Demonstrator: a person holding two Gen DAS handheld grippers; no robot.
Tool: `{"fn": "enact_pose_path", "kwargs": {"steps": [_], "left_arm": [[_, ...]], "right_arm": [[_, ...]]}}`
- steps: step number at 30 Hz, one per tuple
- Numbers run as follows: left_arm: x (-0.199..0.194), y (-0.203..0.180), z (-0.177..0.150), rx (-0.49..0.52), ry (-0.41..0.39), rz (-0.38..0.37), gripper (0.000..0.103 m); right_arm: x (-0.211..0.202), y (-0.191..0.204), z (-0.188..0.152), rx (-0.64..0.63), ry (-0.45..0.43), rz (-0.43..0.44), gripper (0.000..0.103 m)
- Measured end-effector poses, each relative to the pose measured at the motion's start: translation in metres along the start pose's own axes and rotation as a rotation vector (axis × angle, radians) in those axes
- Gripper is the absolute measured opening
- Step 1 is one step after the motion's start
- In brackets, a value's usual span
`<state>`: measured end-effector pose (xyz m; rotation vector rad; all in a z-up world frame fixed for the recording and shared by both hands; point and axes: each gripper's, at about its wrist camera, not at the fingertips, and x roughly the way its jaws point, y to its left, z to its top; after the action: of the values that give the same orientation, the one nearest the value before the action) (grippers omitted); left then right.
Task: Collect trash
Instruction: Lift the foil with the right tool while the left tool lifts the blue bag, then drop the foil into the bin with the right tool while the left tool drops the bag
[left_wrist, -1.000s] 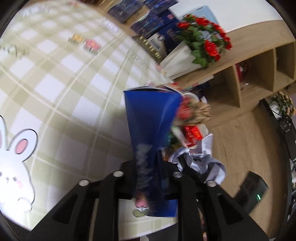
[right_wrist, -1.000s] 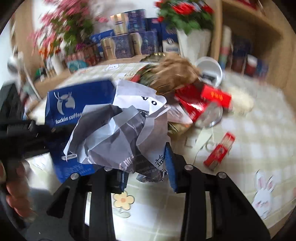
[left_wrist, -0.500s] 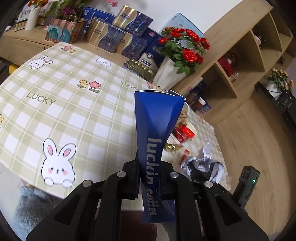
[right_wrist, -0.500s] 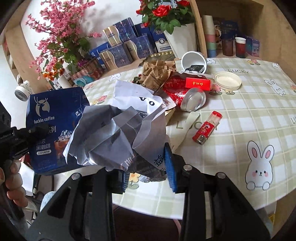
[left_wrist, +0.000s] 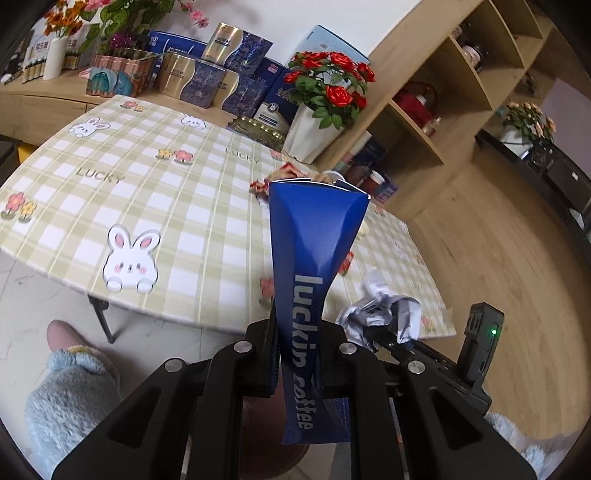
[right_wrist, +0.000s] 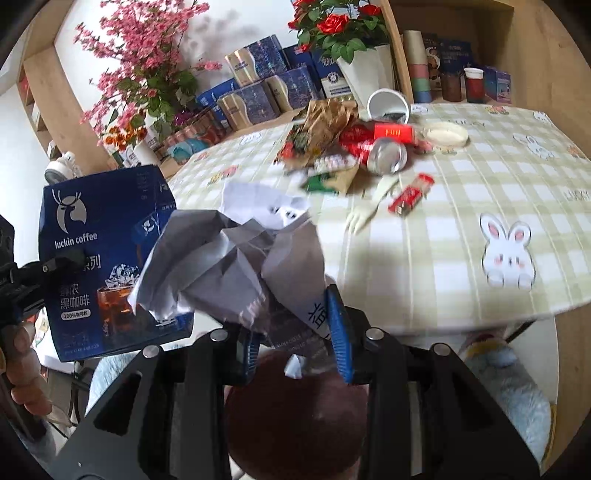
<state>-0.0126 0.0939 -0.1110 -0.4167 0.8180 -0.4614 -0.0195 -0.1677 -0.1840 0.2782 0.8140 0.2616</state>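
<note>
My left gripper (left_wrist: 297, 332) is shut on a flattened blue "luckin coffee" box (left_wrist: 314, 236), held upright off the table's near edge. The same box (right_wrist: 99, 229) shows at the left of the right wrist view, pinched by the left gripper's fingertips (right_wrist: 55, 264). A crumpled grey-and-white paper wad (right_wrist: 229, 258) sits clamped in my shut right gripper (right_wrist: 291, 332), also off the table edge. That wad (left_wrist: 376, 314) appears to the right of the box in the left wrist view. Both loads hang above a round dark brown thing (right_wrist: 295, 406).
On the checked tablecloth (right_wrist: 461, 229) lie brown paper (right_wrist: 328, 118), a white cup (right_wrist: 388, 105), a red box (right_wrist: 393, 132), a can (right_wrist: 386, 157), a red packet (right_wrist: 412, 194), a fork (right_wrist: 369, 206) and a lid (right_wrist: 445, 134). Boxes and flower pots stand behind. Fuzzy-clad knees (left_wrist: 70, 398) are below.
Both grippers have drawn back from the table with their loads; the table and its trash pile now lie farther off. The left gripper has risen and rolled, and the box now stands upright.
</note>
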Motion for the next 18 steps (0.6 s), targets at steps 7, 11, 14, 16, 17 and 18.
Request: {"fn": "enact_pose_path", "kwargs": {"steps": [7, 11, 14, 16, 17, 18], "left_arm": [[-0.02, -0.001, -0.048, 0.007, 0.002, 0.027, 0.013], [-0.022, -0.005, -0.065, 0.022, 0.017, 0.048, 0.013], [-0.021, -0.011, -0.071, 0.055, 0.026, 0.083, 0.013], [-0.02, -0.012, -0.072, 0.062, 0.027, 0.099, 0.013], [-0.019, -0.012, -0.073, 0.062, 0.027, 0.104, 0.013], [-0.019, -0.012, -0.074, 0.061, 0.027, 0.114, 0.013]], "right_arm": [[0.004, -0.003, -0.044, 0.069, 0.121, 0.03, 0.036], [0.01, -0.007, -0.054, 0.105, 0.202, 0.005, 0.036], [0.015, -0.012, -0.06, 0.124, 0.243, -0.014, 0.036], [0.017, -0.013, -0.062, 0.14, 0.256, -0.011, 0.036], [0.018, -0.014, -0.063, 0.15, 0.261, -0.01, 0.036], [0.019, -0.015, -0.064, 0.161, 0.263, -0.007, 0.037]]}}
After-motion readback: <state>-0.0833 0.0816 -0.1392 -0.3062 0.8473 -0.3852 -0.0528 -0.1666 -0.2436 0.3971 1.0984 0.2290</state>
